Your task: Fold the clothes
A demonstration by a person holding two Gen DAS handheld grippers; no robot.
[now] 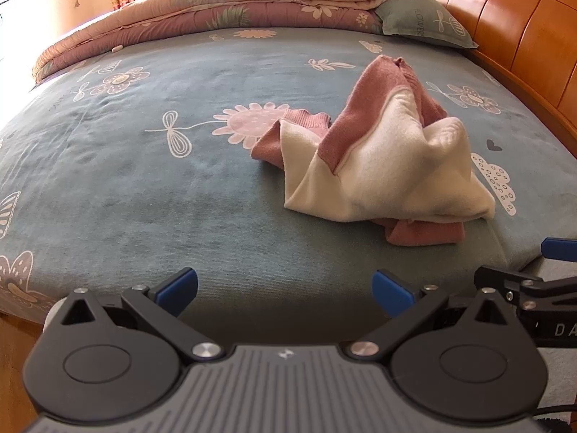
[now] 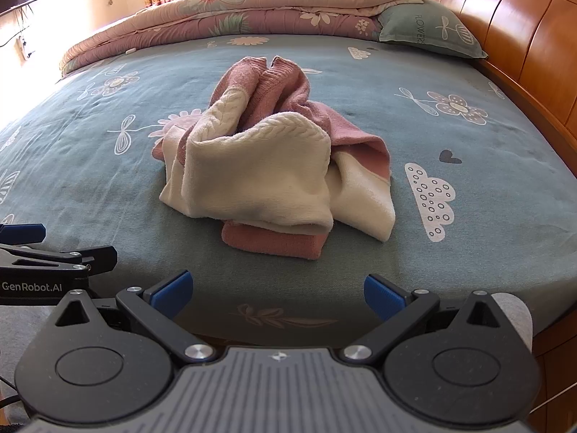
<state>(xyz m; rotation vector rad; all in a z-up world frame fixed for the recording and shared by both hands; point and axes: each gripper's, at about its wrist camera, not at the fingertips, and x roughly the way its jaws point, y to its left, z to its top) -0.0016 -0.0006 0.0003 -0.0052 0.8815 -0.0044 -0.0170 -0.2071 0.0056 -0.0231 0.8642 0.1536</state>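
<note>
A pink and cream knitted sweater (image 1: 382,158) (image 2: 267,166) lies crumpled in a heap on the blue-green flowered bed sheet (image 1: 144,180) (image 2: 468,137). My left gripper (image 1: 285,288) hangs open over the bed's near edge, to the left of the heap and short of it, with nothing between its blue pads (image 1: 178,287). My right gripper (image 2: 276,294) is open as well, straight in front of the heap and clear of it. Each gripper shows at the edge of the other's view: the right one (image 1: 533,281) and the left one (image 2: 39,252).
A folded pink floral quilt (image 1: 216,11) (image 2: 234,7) lies along the far side of the bed. A green pillow (image 1: 422,21) (image 2: 429,29) rests at the wooden headboard (image 1: 523,36) (image 2: 523,29) on the right. Curtains hang behind.
</note>
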